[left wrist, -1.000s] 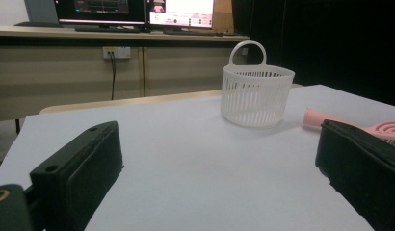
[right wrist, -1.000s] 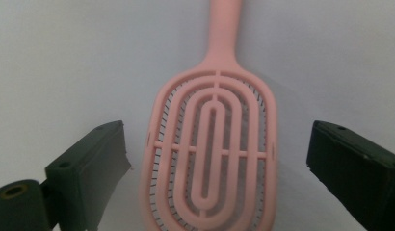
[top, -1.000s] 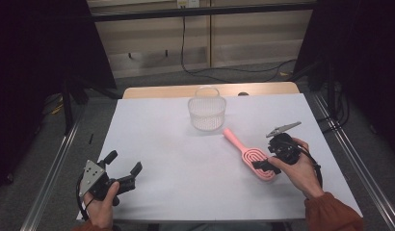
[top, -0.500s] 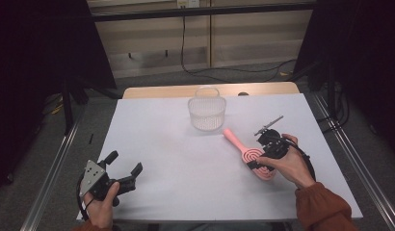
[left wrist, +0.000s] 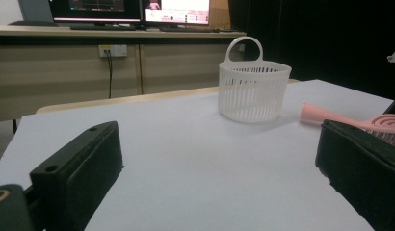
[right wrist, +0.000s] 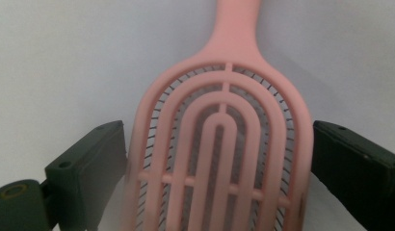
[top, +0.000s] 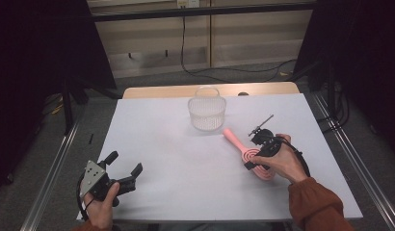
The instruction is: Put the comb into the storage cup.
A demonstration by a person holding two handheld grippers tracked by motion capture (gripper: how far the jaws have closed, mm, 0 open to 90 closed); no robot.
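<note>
Hairbrush (right wrist: pixel 219 144) is lying flat on the white table (top: pixel 176 159), pink, with a vented head, and the right gripper (top: pixel 256 153) is sitting right over that head. In the right gripper view the two black jaws are standing apart on either side of the brush head, the left one just about at its edge and the right one with a thin sliver of table showing between, so I'm calling it open and straddling, not clamped yet. The handle is pointing away from that gripper, out past the jaw tips, toward the white basket (top: pixel 206 113) that is standing upright a bit beyond it.

Left gripper (top: pixel 123 169) is hanging out well apart from all that, resting near the person's edge of the table, jaws spread wide with nothing but bare table between them. From its own view the basket is sitting well ahead of the jaws, and the brush handle is poking in just past the right-hand jaw.
</note>
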